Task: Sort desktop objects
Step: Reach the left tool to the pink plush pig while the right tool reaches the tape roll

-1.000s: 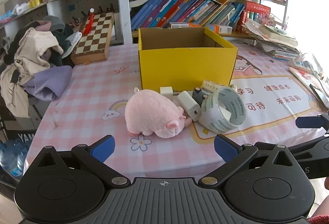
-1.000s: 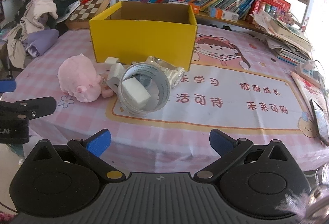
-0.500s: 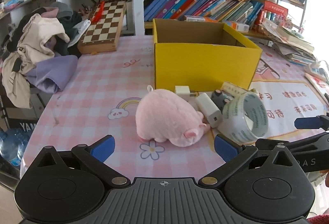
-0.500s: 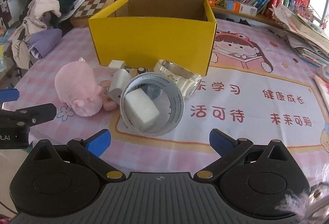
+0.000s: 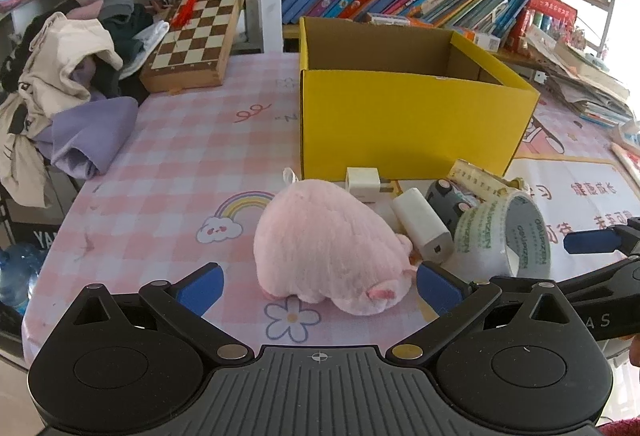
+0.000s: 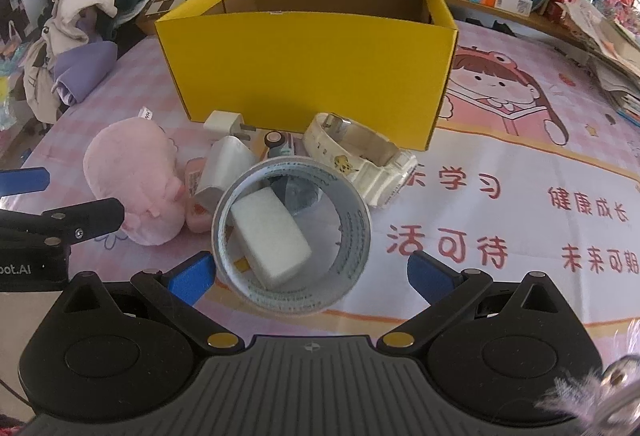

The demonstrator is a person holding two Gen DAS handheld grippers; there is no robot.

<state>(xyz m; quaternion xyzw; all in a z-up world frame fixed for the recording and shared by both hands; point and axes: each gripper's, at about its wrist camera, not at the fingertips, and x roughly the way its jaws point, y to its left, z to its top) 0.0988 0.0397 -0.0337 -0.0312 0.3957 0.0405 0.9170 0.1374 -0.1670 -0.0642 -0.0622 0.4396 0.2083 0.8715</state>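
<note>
Closer now than a second ago: both grippers advanced on the clutter before the yellow box (image 5: 408, 124).

Left gripper (image 5: 318, 286): fingers spread wide, holding nothing, flanking the pink plush pig (image 5: 330, 250) at 12 o'clock, just short of it. Right gripper (image 6: 308, 272): spread, holding nothing, tape roll (image 6: 292, 236) dead ahead between the fingertips, white block (image 6: 272, 236) lying inside its ring. White charger (image 5: 422, 224) touching the pig at its 2 o'clock; plug adapter (image 5: 364, 184) against the box wall; white watch (image 6: 360, 160) at the roll's 1 o'clock. Chessboard (image 5: 196, 40) and clothes heap (image 5: 68, 76) far off at 10 o'clock on the pink checked tablecloth (image 5: 168, 180).
</note>
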